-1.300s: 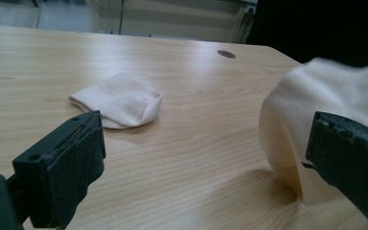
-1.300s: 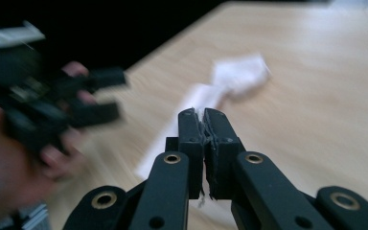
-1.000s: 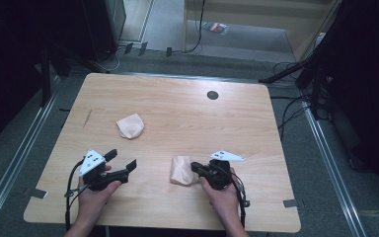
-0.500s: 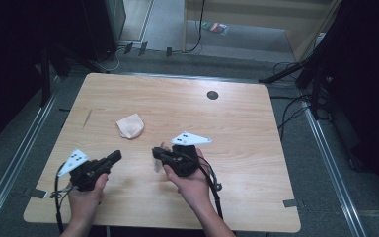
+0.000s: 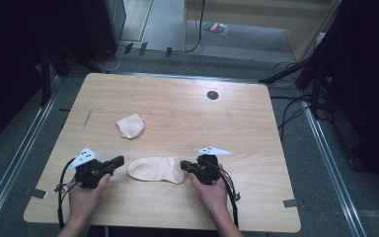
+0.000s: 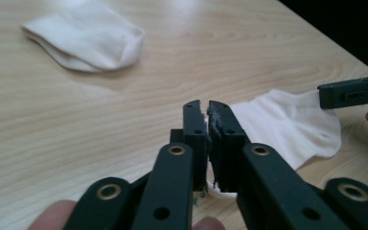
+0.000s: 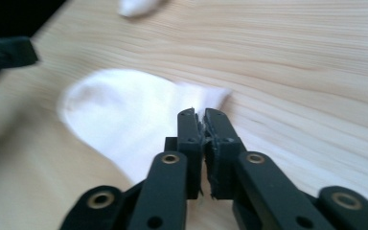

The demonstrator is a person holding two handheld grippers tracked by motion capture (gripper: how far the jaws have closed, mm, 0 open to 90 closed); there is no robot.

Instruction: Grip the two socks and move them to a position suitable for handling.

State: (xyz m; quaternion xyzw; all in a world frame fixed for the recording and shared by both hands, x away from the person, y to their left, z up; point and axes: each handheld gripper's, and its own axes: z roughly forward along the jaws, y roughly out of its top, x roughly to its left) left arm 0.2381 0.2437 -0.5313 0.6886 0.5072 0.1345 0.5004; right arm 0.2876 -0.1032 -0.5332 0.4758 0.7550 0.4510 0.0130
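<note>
While both grippers sit low near the table's (image 5: 276, 148) front edge, the flat sock (image 5: 157, 169) lies stretched between them, toe toward the left gripper (image 5: 117, 161), cuff end at the right gripper (image 5: 185, 166). Right jaws look pressed together in the right gripper view (image 7: 199, 115), w/ the sock's cuff corner (image 7: 206, 98) right at or under the tips; looks like a pinch on the cuff edge, prob to pull the sock out flat, but can't confirm fabric is actually between the jaws. Left jaws are also pressed together in the left gripper view (image 6: 205, 106), w/ a scrap of white fabric showing low between them, so likely nipping the toe end; the high view shows the tips just beside the toe, so contact is unclear. My read: sock is held at both ends to keep it laid out straight, maybe for pairing or folding. Second sock (image 5: 131, 125) sits bunched up farther back on the table, well apart from both grippers, untouched. No containers on the table; just a dark grommet hole (image 5: 212, 95) near the far edge.
</note>
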